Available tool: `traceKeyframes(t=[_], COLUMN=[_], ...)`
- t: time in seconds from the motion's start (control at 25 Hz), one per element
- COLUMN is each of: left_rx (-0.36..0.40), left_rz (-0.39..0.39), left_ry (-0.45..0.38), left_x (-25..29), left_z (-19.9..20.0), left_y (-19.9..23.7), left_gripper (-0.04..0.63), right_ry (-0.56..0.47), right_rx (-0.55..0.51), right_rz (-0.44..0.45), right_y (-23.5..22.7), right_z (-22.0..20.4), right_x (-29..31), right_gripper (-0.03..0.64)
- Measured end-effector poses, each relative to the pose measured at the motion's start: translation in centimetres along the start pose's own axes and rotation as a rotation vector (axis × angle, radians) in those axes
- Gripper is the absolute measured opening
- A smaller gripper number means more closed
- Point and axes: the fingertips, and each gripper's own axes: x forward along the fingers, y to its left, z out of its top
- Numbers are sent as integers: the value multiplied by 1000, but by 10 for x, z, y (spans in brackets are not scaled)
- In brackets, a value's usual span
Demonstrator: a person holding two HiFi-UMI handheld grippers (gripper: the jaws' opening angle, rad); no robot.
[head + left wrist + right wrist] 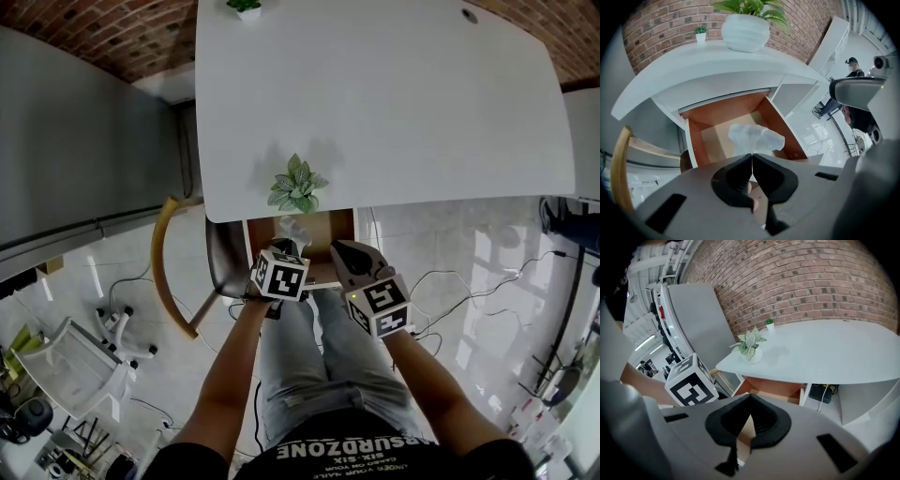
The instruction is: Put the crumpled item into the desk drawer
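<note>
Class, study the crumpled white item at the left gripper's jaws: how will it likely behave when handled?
Probably light: the crumpled item seems to hang from a thin pinch at the tips of the left gripper, jaws shut. Likely soft and crushable, since its surface is all folds. Unlikely to roll in the drawer, given its lumpy shape.

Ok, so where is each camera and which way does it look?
Head view: on the head, looking down at desk, drawer, left gripper, right gripper, arms, legs.
Left gripper view: on the left gripper, facing into the drawer; shut jaws pinch the wad.
Right gripper view: on the right gripper, facing desk and brick wall; shut empty jaws, left arm.
All three share the drawer.
</note>
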Motion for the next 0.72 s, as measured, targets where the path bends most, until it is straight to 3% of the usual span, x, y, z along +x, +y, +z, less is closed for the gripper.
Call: traceKeyframes(t=[0.72], left_rx=[27], left_rz=[19], left_ry=[32], left_x=[21], left_z=[0], left_y=[3], left_gripper=[9], right_ry=[14], right_rx=[7], right_rz=[-3], right_y=[-9], right_z=[-8], right_x=[5], right_gripper=[-2])
